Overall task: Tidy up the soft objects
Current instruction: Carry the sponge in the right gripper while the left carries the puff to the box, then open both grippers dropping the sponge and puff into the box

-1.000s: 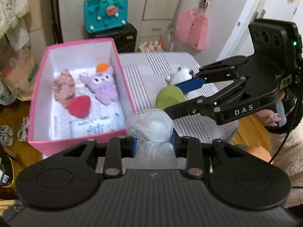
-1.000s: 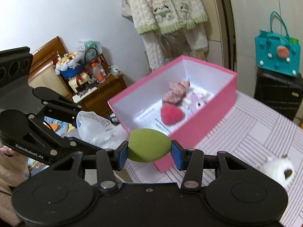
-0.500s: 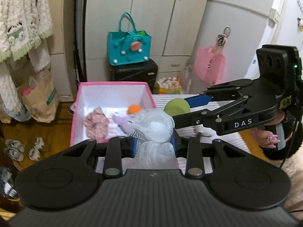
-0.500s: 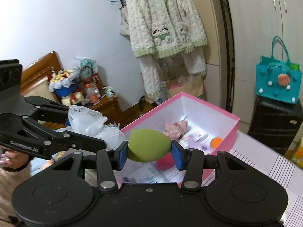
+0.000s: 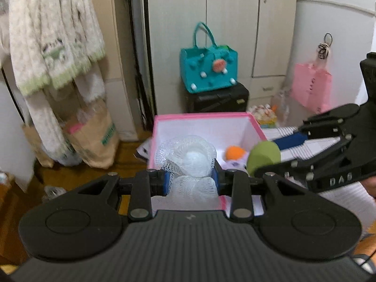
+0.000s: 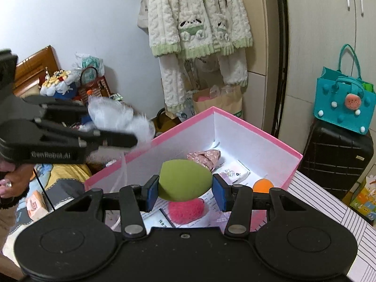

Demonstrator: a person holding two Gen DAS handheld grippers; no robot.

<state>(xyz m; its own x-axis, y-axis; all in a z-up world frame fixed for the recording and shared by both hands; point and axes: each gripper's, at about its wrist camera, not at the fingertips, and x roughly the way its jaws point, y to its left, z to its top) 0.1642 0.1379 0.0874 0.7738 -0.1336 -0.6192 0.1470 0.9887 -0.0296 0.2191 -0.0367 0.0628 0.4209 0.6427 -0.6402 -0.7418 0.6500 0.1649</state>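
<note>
My left gripper (image 5: 190, 181) is shut on a white mesh bath puff (image 5: 188, 156), held over the near end of the pink box (image 5: 202, 117). My right gripper (image 6: 185, 189) is shut on a green egg-shaped sponge (image 6: 184, 179), held above the same pink box (image 6: 263, 132). In the left wrist view the right gripper (image 5: 277, 150) reaches in from the right with the green sponge (image 5: 263, 157). In the right wrist view the left gripper (image 6: 122, 129) comes in from the left with the puff (image 6: 112, 116). Inside the box lie a red fuzzy pad (image 6: 185, 209), an orange ball (image 6: 263, 185), a floral scrunchie (image 6: 204, 156) and a tissue pack (image 6: 235, 171).
The box stands on a striped table (image 6: 329, 213). Behind it a teal bag (image 5: 209, 70) sits on a black suitcase (image 5: 218, 98), before cupboards. Fleece clothes (image 6: 197, 23) hang at the left above a paper bag (image 5: 94, 136). A person's hand (image 6: 11, 183) shows at the left.
Both grippers have swung left and further over the pink box, each still gripping its object. The box now sits lower and closer in both views, and the left wrist view looks more level.
</note>
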